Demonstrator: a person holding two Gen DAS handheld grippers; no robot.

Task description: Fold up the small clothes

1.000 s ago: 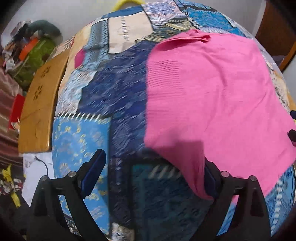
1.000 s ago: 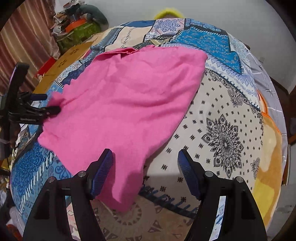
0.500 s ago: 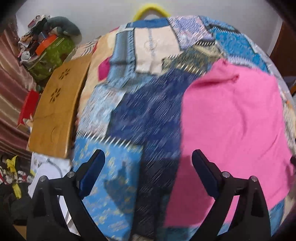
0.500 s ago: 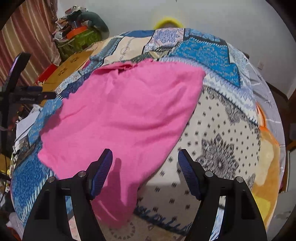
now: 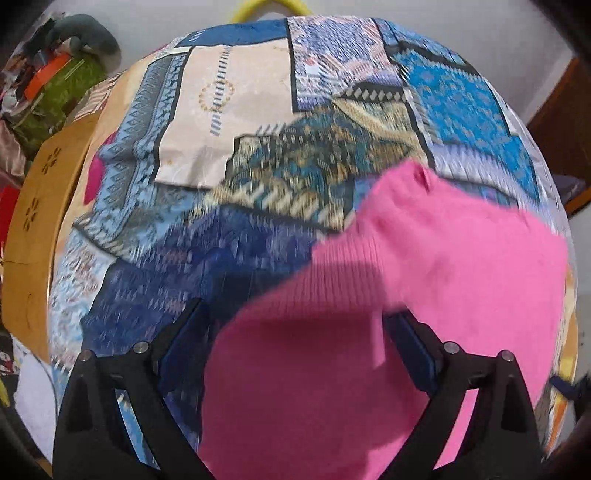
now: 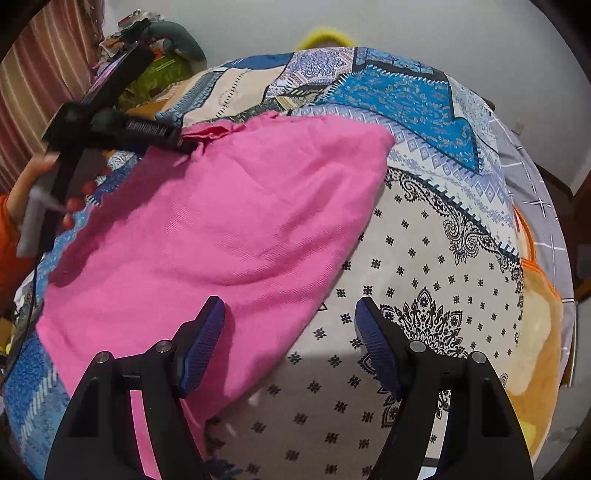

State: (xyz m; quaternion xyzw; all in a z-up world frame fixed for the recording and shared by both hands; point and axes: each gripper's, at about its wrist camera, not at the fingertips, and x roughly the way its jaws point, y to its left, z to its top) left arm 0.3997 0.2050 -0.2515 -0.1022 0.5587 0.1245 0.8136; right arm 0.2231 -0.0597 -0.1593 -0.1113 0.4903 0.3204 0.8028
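Note:
A pink knitted garment (image 6: 229,229) lies spread flat on a patchwork bedspread (image 6: 424,258). In the left wrist view the garment (image 5: 424,277) fills the lower right, its ribbed edge running under the wide gap of my left gripper (image 5: 295,336). That gripper is open and its pads are clear of the cloth. The right wrist view shows the left gripper (image 6: 181,138) from the side, hovering at the garment's far left corner, with a hand (image 6: 33,177) behind it. My right gripper (image 6: 290,339) is open over the garment's near right edge, its left finger above pink cloth.
A wooden board (image 5: 33,221) runs along the bed's left side. Beyond it sit a green bag and clutter (image 5: 55,85). A yellow hoop (image 5: 269,5) peeks over the far edge. A striped curtain (image 6: 40,74) hangs at left, and an orange cloth (image 6: 539,332) lies at right.
My left gripper has swept across the bedspread toward the garment's far corner, so pink cloth now lies under its jaws. The right gripper has crept slightly forward. The garment has not moved.

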